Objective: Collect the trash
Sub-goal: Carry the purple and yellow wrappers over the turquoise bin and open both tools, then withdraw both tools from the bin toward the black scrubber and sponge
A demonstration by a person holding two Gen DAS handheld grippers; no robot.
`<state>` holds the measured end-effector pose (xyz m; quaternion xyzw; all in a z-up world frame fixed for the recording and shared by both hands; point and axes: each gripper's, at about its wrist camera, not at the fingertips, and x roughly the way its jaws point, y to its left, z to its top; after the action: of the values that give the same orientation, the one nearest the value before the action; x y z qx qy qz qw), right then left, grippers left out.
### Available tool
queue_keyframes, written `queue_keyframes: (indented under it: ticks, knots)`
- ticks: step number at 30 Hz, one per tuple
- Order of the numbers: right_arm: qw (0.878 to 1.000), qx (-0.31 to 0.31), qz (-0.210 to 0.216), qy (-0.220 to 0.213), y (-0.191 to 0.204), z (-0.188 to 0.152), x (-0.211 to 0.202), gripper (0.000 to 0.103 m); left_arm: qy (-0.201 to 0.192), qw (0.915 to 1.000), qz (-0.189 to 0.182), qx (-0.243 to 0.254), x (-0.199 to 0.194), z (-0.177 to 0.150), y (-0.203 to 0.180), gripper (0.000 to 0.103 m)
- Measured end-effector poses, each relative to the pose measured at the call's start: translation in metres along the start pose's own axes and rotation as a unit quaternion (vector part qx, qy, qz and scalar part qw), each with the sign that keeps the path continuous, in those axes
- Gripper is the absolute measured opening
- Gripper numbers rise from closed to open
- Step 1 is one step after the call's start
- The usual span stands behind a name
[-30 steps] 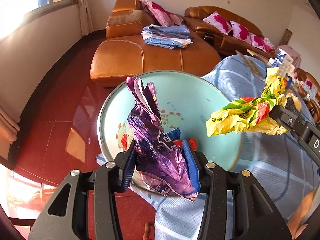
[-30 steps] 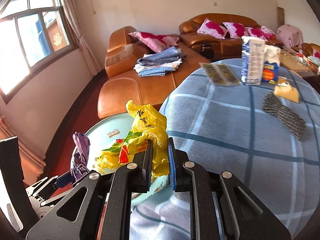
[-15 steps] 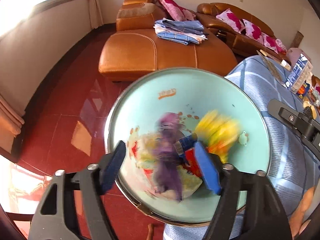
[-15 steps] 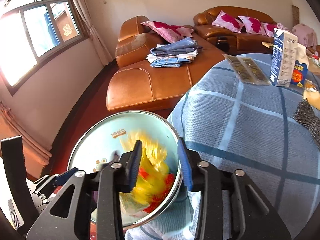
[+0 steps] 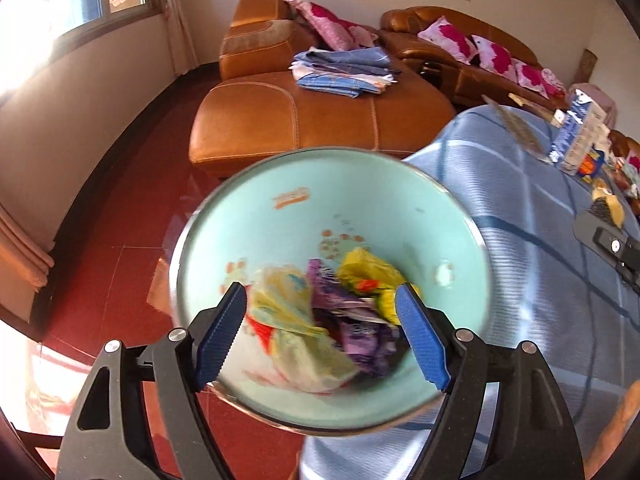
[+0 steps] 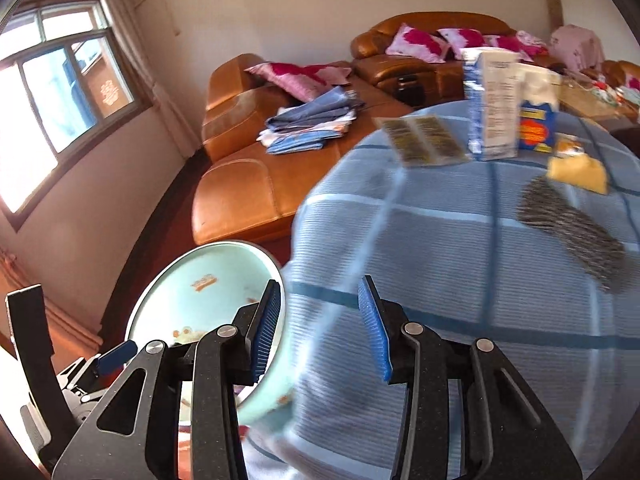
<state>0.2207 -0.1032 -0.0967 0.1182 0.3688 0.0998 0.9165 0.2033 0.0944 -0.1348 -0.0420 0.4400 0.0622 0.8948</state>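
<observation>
A pale teal bin [image 5: 280,216] with a metal rim stands on the red floor beside the table. Inside it lie a crumpled purple wrapper [image 5: 360,336], a yellow plastic bag [image 5: 368,268] and a pale wrapper [image 5: 288,312]. My left gripper [image 5: 320,292] hovers over the bin's mouth; its jaws are opening and nothing is pinched between them. My right gripper [image 6: 319,280] is open and empty, over the table's edge just right of the bin [image 6: 192,280]. The trash inside is hidden in the right wrist view.
A round table with a blue checked cloth [image 6: 460,260] holds a milk carton [image 6: 494,104], a blue and orange box [image 6: 538,128], a yellow packet [image 6: 580,168], a dark mesh piece [image 6: 572,228] and a flat brown packet [image 6: 424,140]. An orange leather sofa [image 5: 312,120] with folded cloths stands behind.
Both grippers opened and let go: the purple wrapper and the yellow bag dropped into the bin. The right gripper has since swung right, over the table.
</observation>
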Motion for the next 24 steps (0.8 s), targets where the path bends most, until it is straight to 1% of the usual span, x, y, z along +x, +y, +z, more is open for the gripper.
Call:
queue_keyframes:
  ticks: [2, 3, 5, 9, 14, 16, 20, 24]
  knots:
    - [1.000, 0.010, -0.016, -0.006, -0.019, -0.001, -0.013, 0.042, 0.000, 0.9999, -0.011, 0.011, -0.004, -0.002, -0.016, 0.079]
    - [1.000, 0.015, -0.022, -0.009, -0.027, -0.001, -0.017, 0.042, 0.001, 0.9998, -0.016, 0.016, -0.005, -0.003, -0.022, 0.079]
    - [0.999, 0.030, -0.037, -0.015, -0.049, -0.003, -0.030, 0.042, 0.001, 0.9989, -0.030, 0.035, -0.008, -0.007, -0.047, 0.079]
    - [0.995, 0.054, -0.076, -0.026, -0.093, -0.009, -0.054, 0.042, 0.002, 0.9962, -0.053, 0.069, -0.013, -0.017, -0.088, 0.079]
    - [0.989, 0.081, -0.116, -0.037, -0.149, -0.013, -0.083, 0.042, 0.009, 0.9927, -0.071, 0.097, -0.014, -0.023, -0.135, 0.079]
    - [0.987, 0.085, -0.131, -0.041, -0.167, -0.014, -0.094, 0.044, 0.008, 0.9911, -0.078, 0.108, -0.016, -0.024, -0.154, 0.079]
    - [0.982, 0.092, -0.159, -0.049, -0.197, -0.015, -0.110, 0.052, 0.001, 0.9888, -0.086, 0.122, -0.020, -0.022, -0.191, 0.079]
    - [0.977, 0.104, -0.176, -0.059, -0.226, -0.012, -0.125, 0.052, 0.002, 0.9868, -0.099, 0.128, -0.021, -0.015, -0.230, 0.079]
